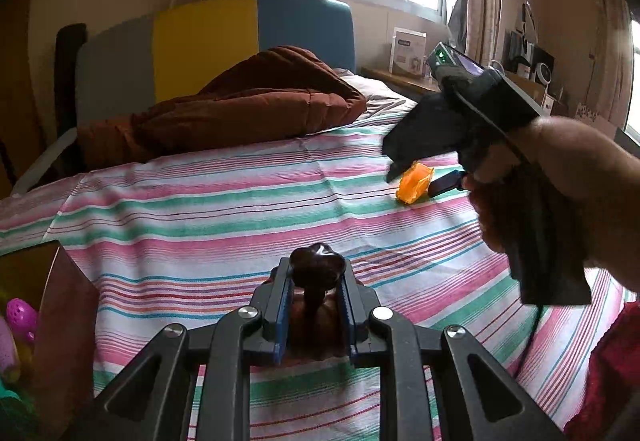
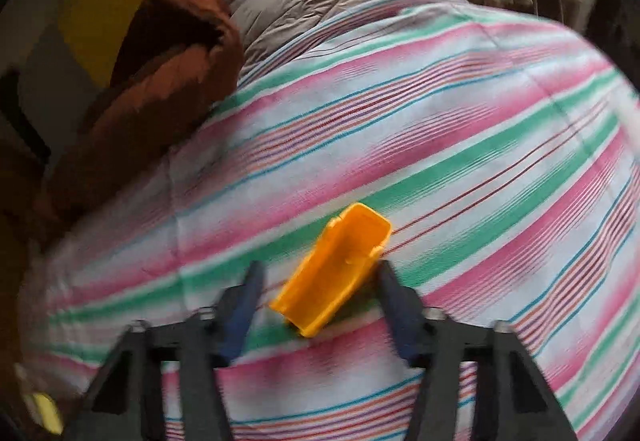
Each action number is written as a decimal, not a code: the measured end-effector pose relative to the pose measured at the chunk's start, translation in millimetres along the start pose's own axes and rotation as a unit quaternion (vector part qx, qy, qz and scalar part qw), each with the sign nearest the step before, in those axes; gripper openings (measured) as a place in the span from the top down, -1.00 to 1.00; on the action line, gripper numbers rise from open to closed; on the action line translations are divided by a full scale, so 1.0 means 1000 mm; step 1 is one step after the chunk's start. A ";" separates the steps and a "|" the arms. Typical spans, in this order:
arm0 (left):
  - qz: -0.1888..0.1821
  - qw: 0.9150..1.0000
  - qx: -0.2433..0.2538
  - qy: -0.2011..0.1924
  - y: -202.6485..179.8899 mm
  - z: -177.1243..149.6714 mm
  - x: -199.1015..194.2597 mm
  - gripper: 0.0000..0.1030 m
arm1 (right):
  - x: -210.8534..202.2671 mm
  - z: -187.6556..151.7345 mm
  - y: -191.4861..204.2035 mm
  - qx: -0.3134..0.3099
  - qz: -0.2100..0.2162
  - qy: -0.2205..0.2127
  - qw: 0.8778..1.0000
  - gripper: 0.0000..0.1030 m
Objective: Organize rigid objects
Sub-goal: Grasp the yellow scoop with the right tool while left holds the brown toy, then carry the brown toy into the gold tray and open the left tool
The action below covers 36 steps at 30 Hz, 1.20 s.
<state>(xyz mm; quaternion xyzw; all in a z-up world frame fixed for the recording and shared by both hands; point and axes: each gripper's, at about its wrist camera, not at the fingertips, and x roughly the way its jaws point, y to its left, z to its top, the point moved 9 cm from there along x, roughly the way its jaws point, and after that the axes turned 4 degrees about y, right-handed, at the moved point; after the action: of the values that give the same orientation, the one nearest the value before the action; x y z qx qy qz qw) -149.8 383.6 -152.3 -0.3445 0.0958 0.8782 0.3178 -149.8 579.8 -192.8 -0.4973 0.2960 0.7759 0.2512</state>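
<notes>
My left gripper (image 1: pixel 316 281) is shut on a dark brown glossy toy (image 1: pixel 318 265) with a lobed top and a narrow stem, held above the striped bedsheet (image 1: pixel 200 209). An orange plastic trough-shaped piece (image 2: pixel 336 265) lies on the sheet (image 2: pixel 460 145). My right gripper (image 2: pixel 320 268) points down over it with one finger on each side. The right finger is at the piece's edge and the left finger stands apart from it. The left wrist view shows the same right gripper (image 1: pixel 420 177) around the orange piece (image 1: pixel 412 190), held by a person's hand (image 1: pixel 560 161).
A brown cardboard box (image 1: pixel 68 301) at the left edge holds colourful toys, among them a pink perforated egg (image 1: pixel 22 317). A brown quilt (image 1: pixel 240 101) lies bunched at the head of the bed. A wooden shelf (image 1: pixel 400 79) with small items stands beyond the bed.
</notes>
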 end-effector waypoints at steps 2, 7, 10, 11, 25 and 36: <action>0.000 1.000 0.000 0.000 0.000 0.000 0.000 0.61 | -0.003 -0.006 -0.003 -0.019 0.005 0.002 1.000 0.45; 0.002 1.000 0.002 0.000 -0.001 0.000 0.000 0.61 | -0.017 -0.033 -0.013 -0.059 0.017 0.023 0.998 0.51; 0.006 1.000 0.004 0.000 -0.001 0.000 0.000 0.61 | -0.030 -0.064 -0.016 -0.087 0.032 0.037 0.995 0.51; 0.007 1.000 0.005 0.000 -0.001 0.000 0.000 0.61 | -0.033 -0.074 -0.017 -0.091 0.038 0.041 0.994 0.51; -0.008 1.000 -0.021 0.016 0.012 -0.008 -0.017 0.64 | -0.056 -0.127 -0.019 -0.091 0.128 0.043 0.987 0.51; -0.037 0.997 -0.068 0.024 0.024 -0.034 -0.065 0.64 | -0.054 -0.128 -0.008 -0.104 0.147 0.047 0.983 0.51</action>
<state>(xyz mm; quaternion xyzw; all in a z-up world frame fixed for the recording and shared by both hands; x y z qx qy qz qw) -110.0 319.7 -135.3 -0.3895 0.0305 0.8618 0.3234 -44.3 489.6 -187.5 -0.5077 0.2949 0.8067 0.0672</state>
